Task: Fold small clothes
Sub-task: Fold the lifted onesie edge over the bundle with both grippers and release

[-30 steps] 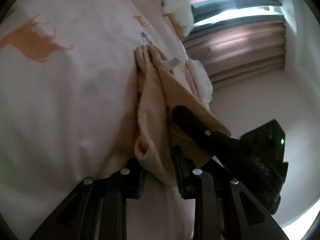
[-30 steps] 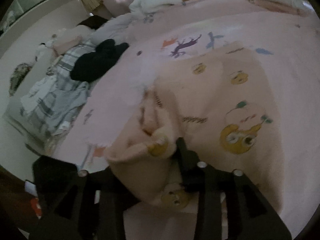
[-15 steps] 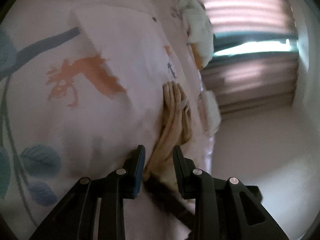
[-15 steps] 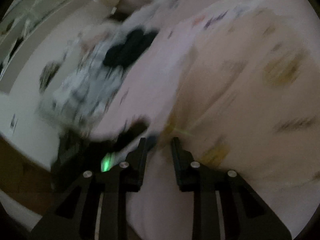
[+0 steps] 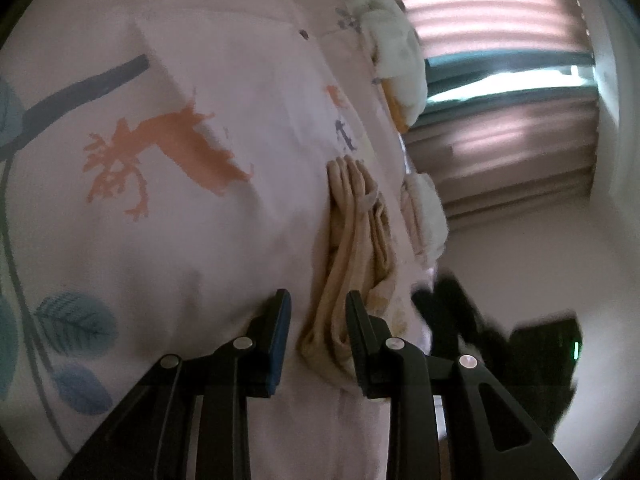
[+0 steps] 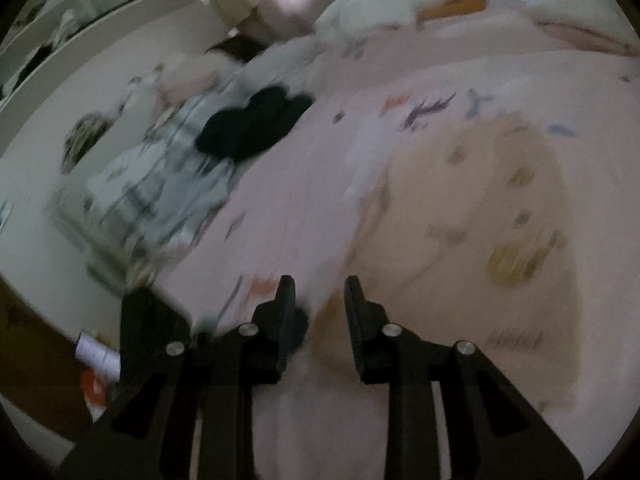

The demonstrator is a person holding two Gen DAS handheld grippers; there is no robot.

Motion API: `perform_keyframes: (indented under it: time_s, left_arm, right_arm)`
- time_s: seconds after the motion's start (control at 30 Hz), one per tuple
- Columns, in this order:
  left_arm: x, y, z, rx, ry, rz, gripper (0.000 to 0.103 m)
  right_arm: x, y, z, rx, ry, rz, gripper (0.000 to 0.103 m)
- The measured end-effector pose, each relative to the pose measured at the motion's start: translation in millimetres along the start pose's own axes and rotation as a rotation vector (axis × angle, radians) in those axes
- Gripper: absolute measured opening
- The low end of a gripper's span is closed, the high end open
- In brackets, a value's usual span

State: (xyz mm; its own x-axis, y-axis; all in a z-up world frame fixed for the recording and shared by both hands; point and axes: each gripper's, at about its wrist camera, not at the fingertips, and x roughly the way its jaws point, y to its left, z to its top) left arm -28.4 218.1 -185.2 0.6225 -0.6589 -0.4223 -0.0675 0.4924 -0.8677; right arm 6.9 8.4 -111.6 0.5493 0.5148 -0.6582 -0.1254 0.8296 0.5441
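A small peach garment (image 5: 352, 248) with yellow cartoon prints lies on the pink bedspread (image 5: 200, 208). In the left wrist view it is bunched in long folds, and its near end sits between the fingers of my left gripper (image 5: 318, 312), which is open. In the right wrist view the same garment (image 6: 480, 232) lies spread flat to the right. My right gripper (image 6: 319, 300) is open and empty, just off the garment's left edge. The right gripper also shows blurred in the left wrist view (image 5: 452, 312).
A black garment (image 6: 252, 124) and a plaid cloth (image 6: 160, 192) lie at the bed's left side. White pillows (image 6: 400, 4) and a window with blinds (image 5: 500, 80) are at the far end. The bed edge and floor clutter (image 6: 96, 368) are at lower left.
Both grippers have let go of the garment and opened. The garment has dropped onto the bed, and the right gripper has drawn back to the left of it.
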Motion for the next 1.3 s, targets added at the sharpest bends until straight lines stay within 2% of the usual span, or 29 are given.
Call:
perform_keyframes:
  time_s: [0.1, 0.17, 0.27, 0.43, 0.53, 0.67, 0.8, 1.0, 1.17, 1.3]
  left_arm:
    - [2, -4, -1, 0.026, -0.008, 0.032, 0.029]
    - [2, -4, -1, 0.025, -0.009, 0.035, 0.029]
    - [3, -5, -1, 0.040, -0.003, 0.040, 0.029]
    - [5, -10, -5, 0.070, -0.026, 0.078, 0.029]
    - [5, -11, -5, 0.068, -0.036, 0.075, 0.029]
    - [6, -12, -5, 0.102, -0.032, 0.081, 0.029]
    - [5, -9, -3, 0.078, -0.035, 0.054, 0.029]
    - [-1, -1, 0, -0.010, -0.062, -0.011, 0.030]
    - [3, -7, -2, 0.065, -0.030, 0.009, 0.030]
    - [3, -5, -1, 0.086, -0.005, -0.031, 0.030]
  right_arm:
    - [25, -20, 17, 0.046, 0.009, -0.105, 0.027]
    - [51, -28, 12, 0.091, 0.062, -0.104, 0.028]
    - [53, -25, 1, 0.087, 0.006, -0.115, 0.029]
    - [48, -33, 2, 0.176, 0.005, -0.032, 0.029]
    - [42, -39, -5, 0.240, 0.010, 0.055, 0.029]
    - [39, -39, -14, 0.267, 0.018, 0.100, 0.028]
    - [40, -41, -29, 0.308, 0.095, 0.192, 0.026]
    - [38, -35, -43, 0.307, 0.101, 0.193, 0.025]
    - [37, -27, -55, 0.244, 0.167, 0.173, 0.025]
    - [32, -22, -65, 0.192, 0.144, 0.143, 0.025]
